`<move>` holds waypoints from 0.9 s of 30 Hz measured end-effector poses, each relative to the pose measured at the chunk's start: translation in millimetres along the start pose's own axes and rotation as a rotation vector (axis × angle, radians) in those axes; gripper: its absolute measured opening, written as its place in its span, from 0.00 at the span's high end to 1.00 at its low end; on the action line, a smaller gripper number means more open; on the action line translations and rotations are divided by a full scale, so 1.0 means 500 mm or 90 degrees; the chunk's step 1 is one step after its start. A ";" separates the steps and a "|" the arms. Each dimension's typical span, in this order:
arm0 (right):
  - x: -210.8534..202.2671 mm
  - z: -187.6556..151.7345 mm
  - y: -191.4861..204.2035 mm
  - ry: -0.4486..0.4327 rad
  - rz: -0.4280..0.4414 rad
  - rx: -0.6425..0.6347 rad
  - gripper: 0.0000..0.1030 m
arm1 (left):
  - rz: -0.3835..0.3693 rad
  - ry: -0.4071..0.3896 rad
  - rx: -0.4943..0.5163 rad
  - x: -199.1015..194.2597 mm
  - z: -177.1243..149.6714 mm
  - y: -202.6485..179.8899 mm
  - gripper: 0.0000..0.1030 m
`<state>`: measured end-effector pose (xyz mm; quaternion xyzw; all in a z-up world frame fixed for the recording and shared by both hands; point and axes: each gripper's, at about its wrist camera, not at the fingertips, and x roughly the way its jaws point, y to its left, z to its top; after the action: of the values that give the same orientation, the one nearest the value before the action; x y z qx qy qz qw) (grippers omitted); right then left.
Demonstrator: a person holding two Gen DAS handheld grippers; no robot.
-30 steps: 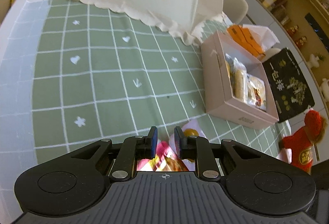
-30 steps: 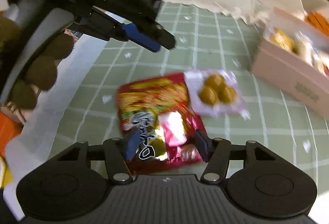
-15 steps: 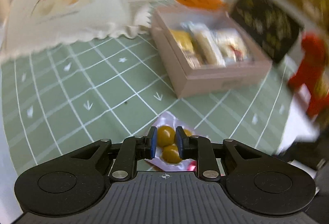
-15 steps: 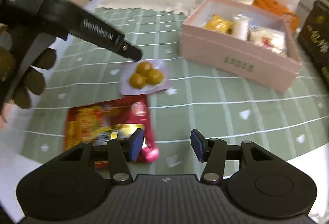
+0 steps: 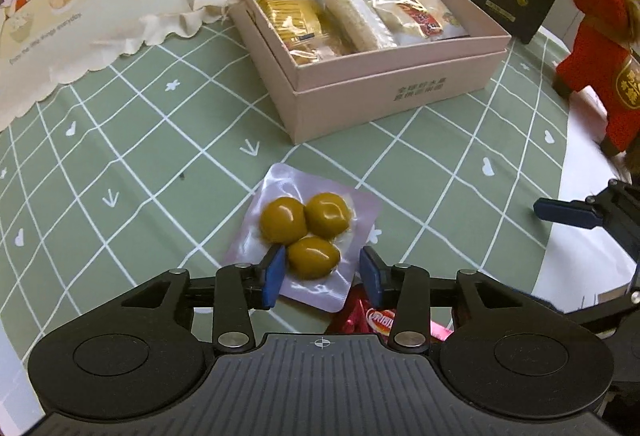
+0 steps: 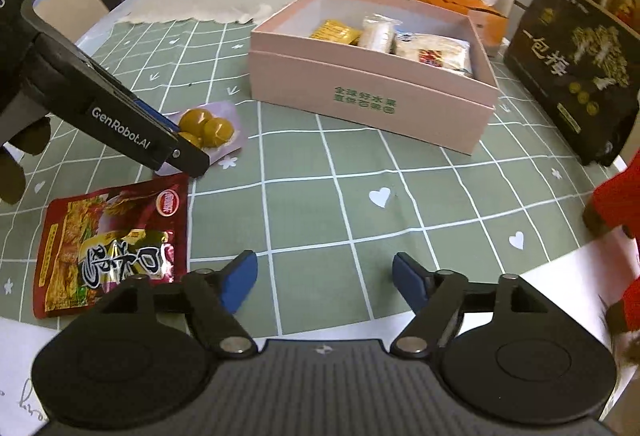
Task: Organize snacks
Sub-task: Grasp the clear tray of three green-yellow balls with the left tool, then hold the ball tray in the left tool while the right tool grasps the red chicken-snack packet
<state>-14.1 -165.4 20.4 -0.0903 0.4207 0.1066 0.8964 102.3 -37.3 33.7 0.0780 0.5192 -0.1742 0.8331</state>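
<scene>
Left gripper (image 5: 322, 270) tilted steeply down over the green checked cloth (image 5: 132, 156), jaws just opened and apart around the near edge of the clear pouch of three yellow balls (image 5: 306, 226), pads not pressing, pink snack box (image 5: 380, 84) at 12 o'clock, red snack packet (image 6: 112, 244) flat at 8 o'clock of the right gripper (image 6: 325, 278), its jaws just widened, nothing between.

The right gripper (image 6: 325, 281) hangs over a bare square of the green checked tablecloth (image 6: 360, 204), its jaws having just been opening and now wide apart with nothing between them. To its left lies a red snack packet (image 6: 112, 244) flat on the cloth, and beyond it the left gripper (image 6: 180, 144) reaches down at the clear pouch of three yellow-brown balls (image 6: 206, 130). Farther back stands the open pink box (image 6: 372, 92) with wrapped snacks inside, a black box (image 6: 576, 76) to its right.
</scene>
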 end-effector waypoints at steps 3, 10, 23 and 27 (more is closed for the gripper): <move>0.001 -0.008 -0.005 -0.011 0.001 0.017 0.22 | -0.005 -0.001 -0.008 0.002 0.003 0.004 0.56; 0.001 -0.024 -0.013 -0.028 0.002 0.048 0.19 | -0.019 -0.015 -0.052 0.005 0.010 0.017 0.56; 0.002 -0.039 -0.013 -0.046 -0.001 0.059 0.05 | -0.004 -0.089 -0.058 -0.004 -0.024 0.020 0.68; 0.004 -0.031 -0.015 -0.027 0.013 0.041 0.03 | -0.004 -0.126 -0.077 -0.038 -0.048 0.028 0.68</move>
<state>-22.3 -176.3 9.3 -0.0544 0.4055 0.1043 0.9065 79.7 -13.0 38.9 0.0080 0.4440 -0.1520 0.8830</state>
